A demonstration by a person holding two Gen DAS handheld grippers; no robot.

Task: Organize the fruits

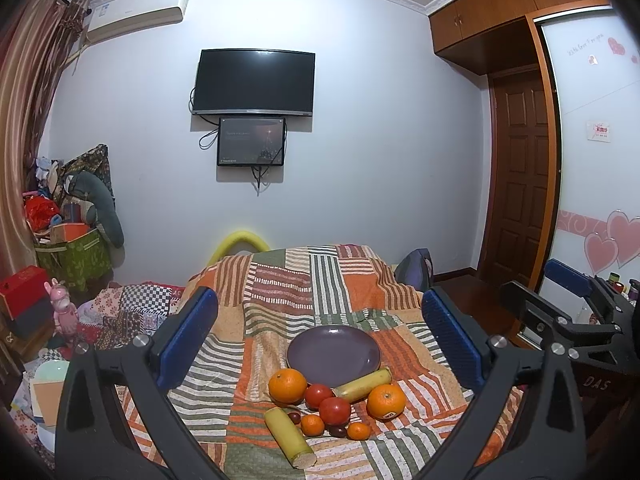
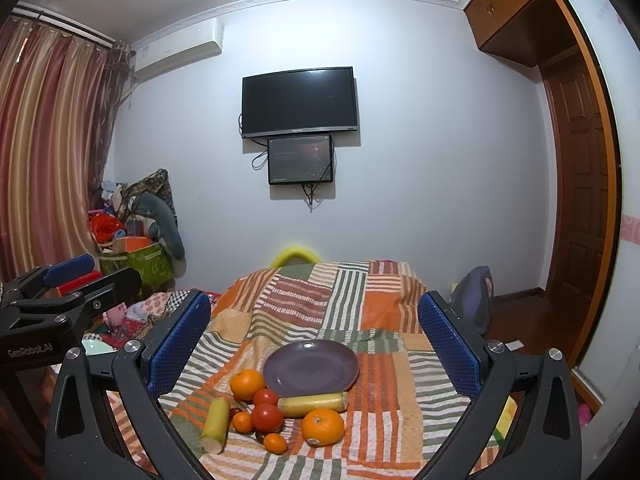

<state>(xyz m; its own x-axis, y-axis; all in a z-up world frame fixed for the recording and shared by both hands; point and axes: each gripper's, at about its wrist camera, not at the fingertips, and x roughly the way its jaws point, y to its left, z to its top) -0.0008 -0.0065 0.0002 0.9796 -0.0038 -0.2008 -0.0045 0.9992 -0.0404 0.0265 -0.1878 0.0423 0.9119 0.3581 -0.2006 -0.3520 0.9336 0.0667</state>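
Note:
An empty purple plate [image 1: 334,354] [image 2: 311,368] lies on the patchwork cloth. In front of it sit two large oranges [image 1: 287,385] [image 1: 386,401], two tomatoes [image 1: 335,411] [image 2: 267,417], two small mandarins [image 1: 312,425] [image 2: 275,443], dark small fruits [image 1: 338,431], and two yellow cut stalks [image 1: 289,437] [image 2: 313,404]. My left gripper [image 1: 320,344] is open and empty, held above and behind the fruit. My right gripper [image 2: 314,344] is open and empty, likewise above the fruit. Each gripper shows at the edge of the other's view.
The patchwork cloth [image 1: 280,280] covers a raised surface that drops off at the far end. A cluttered pile with a green box [image 1: 72,256] stands at left. A wooden door [image 1: 520,168] and wardrobe stand at right. A TV [image 1: 254,82] hangs on the far wall.

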